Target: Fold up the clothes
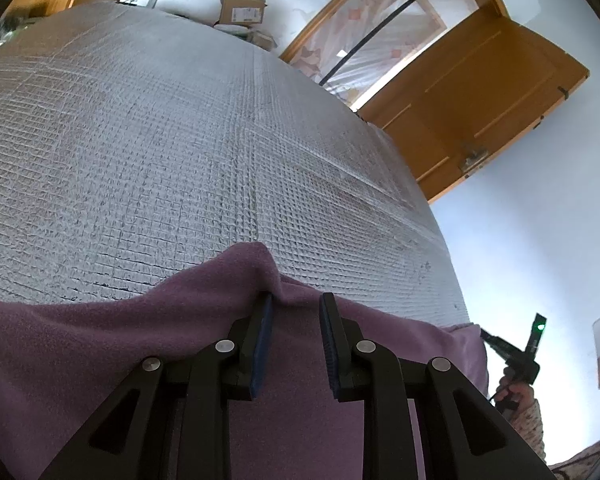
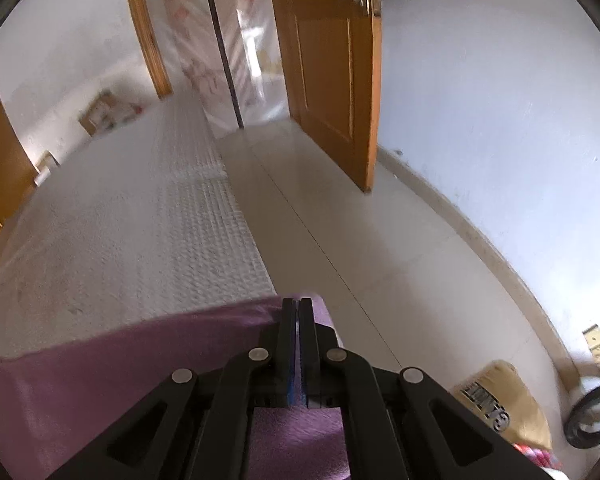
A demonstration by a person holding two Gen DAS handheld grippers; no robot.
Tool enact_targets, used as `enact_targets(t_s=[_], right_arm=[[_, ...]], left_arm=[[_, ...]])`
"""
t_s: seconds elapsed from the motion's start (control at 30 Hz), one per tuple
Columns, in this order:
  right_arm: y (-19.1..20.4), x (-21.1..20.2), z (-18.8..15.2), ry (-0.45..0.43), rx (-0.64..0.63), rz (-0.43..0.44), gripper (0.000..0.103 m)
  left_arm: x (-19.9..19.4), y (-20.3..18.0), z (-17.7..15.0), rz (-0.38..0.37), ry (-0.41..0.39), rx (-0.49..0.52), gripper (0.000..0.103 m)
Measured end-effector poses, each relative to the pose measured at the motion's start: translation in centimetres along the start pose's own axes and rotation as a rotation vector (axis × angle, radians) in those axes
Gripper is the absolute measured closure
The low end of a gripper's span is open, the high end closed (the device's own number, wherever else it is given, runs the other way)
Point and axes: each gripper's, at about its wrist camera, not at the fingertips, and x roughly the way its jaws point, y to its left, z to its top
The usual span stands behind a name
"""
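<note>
The purple fleece garment (image 1: pixel 112 332) lies on the near part of a bed covered with a grey-white textured bedspread (image 1: pixel 172 152). The garment spans the near edge of the bed from left to right, and its right end reaches the right edge of the bed.

Left gripper (image 1: pixel 296 308): the 2 jaws stand apart, with a visible gap between the blue pads. A raised ridge of the purple fabric sits at the tip of the left jaw and touches it; the pads do not press on the fabric from both sides. The gripper points downward over the far edge of the garment.

Right gripper (image 2: pixel 298 308): the 2 jaws are together, with only a thin blue line of pad material showing between them. They sit at the far right corner of the garment, at the edge of the bed. Whether fabric is pinched between them cannot be told from the right wrist view; the corner fabric lies directly around the tips. In the left wrist view, this gripper appears at the right end of the garment, held by a hand (image 1: pixel 514 394) in a patterned sleeve, with a green light lit on it.

Surroundings: a wooden door (image 2: pixel 332 72) stands open beyond the bed. Cardboard boxes (image 1: pixel 242 10) sit at the far end. A tan bag (image 2: pixel 504 404) with printed letters lies on the tiled floor (image 2: pixel 340 208) at the right.
</note>
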Motion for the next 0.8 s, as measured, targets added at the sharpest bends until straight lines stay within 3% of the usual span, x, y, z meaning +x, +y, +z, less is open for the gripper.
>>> enact_targets(t_s=[0.23,0.4,0.6,0.8], right_arm=[[-1.2,-3.3,-0.6,-0.063,0.080,0.034,0.098],[2.9,-8.0,-2.0,-0.144,-0.094,0.131,0.089],[11.2,-9.6,-7.4,-0.101,-0.360,0.278,0.088],[14.3,-9.2,-12.6,-0.050,-0.462,0.290,0.088]], left_arm=[[-1.9,-0.8,-0.6,0.052,-0.008,0.041,0.078],[-4.8,-0.2,-1.7,0.041,-0.041,0.032,0.078],[-8.6,1.0,-4.4,0.070,-0.075,0.037,0.078],[-11.6,4.0,-7.3,0.131,-0.105,-0.009,0.078]])
